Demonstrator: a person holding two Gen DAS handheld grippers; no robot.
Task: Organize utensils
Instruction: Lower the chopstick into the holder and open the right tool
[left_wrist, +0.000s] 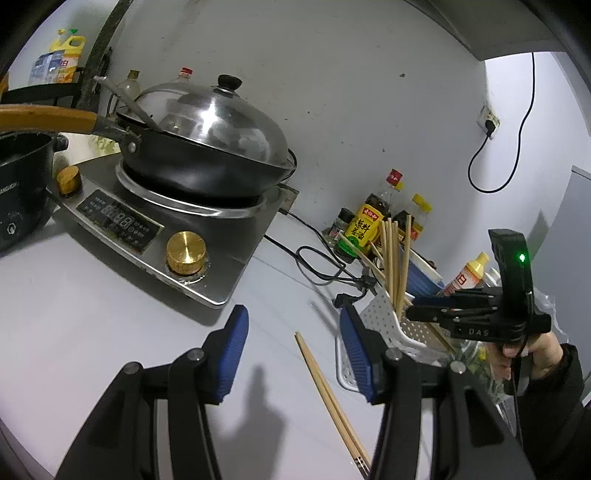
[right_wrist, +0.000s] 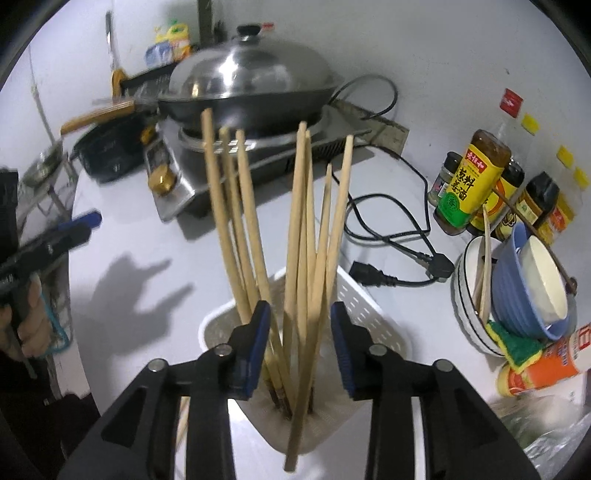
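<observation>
The chopsticks (right_wrist: 306, 236) are plain pale wood, long and slender, with darker ends down in the holder; about nine of them stand bunched and fanned out in a white perforated plastic holder (right_wrist: 364, 314) on the white countertop (right_wrist: 155, 266). From the left wrist view, that holder (left_wrist: 380, 314) sits toward the right side of the countertop (left_wrist: 92, 295), and one more pair of chopsticks (left_wrist: 332, 398) lies flat on the bare surface just beside it, near the front edge.

By the back wall stands a yellow-labelled sauce bottle (right_wrist: 469, 177) printed with Chinese characters, too small to read surely. The black pot at the left edge (left_wrist: 22, 184) carries part of a word ending "ANGION". The right gripper's body reads "DAS".

The right gripper (right_wrist: 300, 347) hangs over the holder with its blue pads slightly apart; several chopsticks rise between the pads, and none seems pinched, though the left pad (right_wrist: 258, 343) may be brushing one. The left gripper (left_wrist: 291, 354) is held about half open above the countertop, the loose pair lying just under its right finger, untouched.
</observation>
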